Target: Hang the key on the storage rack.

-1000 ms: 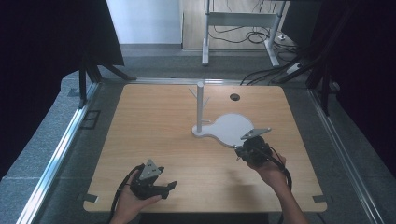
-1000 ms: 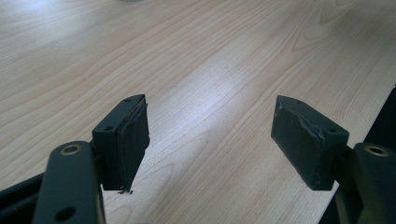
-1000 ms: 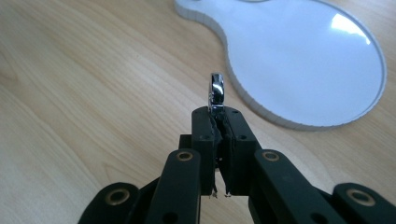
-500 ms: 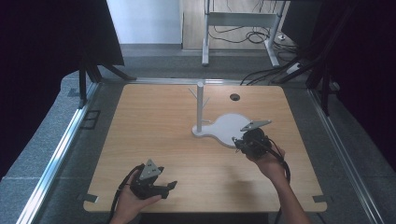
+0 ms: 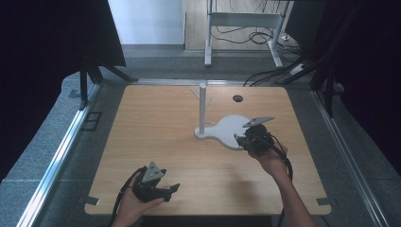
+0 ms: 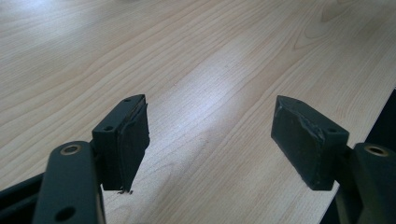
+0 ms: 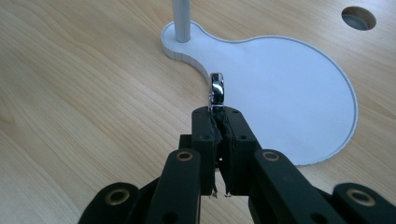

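The right gripper has its jaws pinched on what looks like a small silver ring, held over the white stand base toward the tabletop's right edge. The left gripper rests near the front edge, jaws spread with nothing between them.

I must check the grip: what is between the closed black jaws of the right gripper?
A small shiny metal ring sticks up from the right gripper; its lower part is hidden between the pads.
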Action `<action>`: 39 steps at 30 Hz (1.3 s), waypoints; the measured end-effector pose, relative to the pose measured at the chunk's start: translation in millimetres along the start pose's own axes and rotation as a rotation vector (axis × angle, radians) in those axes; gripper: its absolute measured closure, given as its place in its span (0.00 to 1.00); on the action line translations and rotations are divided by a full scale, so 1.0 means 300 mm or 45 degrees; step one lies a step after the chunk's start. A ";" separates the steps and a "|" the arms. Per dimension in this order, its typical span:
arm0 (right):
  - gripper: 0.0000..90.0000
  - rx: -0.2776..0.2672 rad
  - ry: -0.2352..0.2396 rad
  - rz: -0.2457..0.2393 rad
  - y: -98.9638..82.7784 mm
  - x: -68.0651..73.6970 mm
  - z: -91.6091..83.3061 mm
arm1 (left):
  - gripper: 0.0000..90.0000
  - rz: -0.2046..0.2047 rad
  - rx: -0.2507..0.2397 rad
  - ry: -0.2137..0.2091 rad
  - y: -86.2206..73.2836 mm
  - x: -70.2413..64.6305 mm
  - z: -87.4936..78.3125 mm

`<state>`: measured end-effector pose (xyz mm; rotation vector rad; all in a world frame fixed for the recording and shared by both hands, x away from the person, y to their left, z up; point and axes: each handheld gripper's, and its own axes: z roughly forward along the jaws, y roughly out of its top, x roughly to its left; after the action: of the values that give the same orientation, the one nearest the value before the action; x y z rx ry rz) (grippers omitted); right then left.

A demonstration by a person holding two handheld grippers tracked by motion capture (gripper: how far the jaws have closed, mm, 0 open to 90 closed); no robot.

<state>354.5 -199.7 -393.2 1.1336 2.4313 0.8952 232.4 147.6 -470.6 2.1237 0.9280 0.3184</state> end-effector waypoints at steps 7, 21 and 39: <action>0.94 -0.030 0.020 0.010 0.037 0.000 -0.008 | 0.31 0.003 0.001 -0.006 -0.001 -0.003 0.006; 0.94 -0.037 0.005 -0.008 0.089 0.002 0.003 | 0.31 0.002 0.006 -0.004 -0.002 -0.002 0.009; 0.94 -0.046 0.009 0.021 0.146 -0.020 0.026 | 0.31 0.002 0.010 -0.007 -0.003 -0.003 0.010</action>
<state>387.6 -179.8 -370.3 1.1409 2.4044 0.9458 232.9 145.5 -473.2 2.1316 0.9260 0.3102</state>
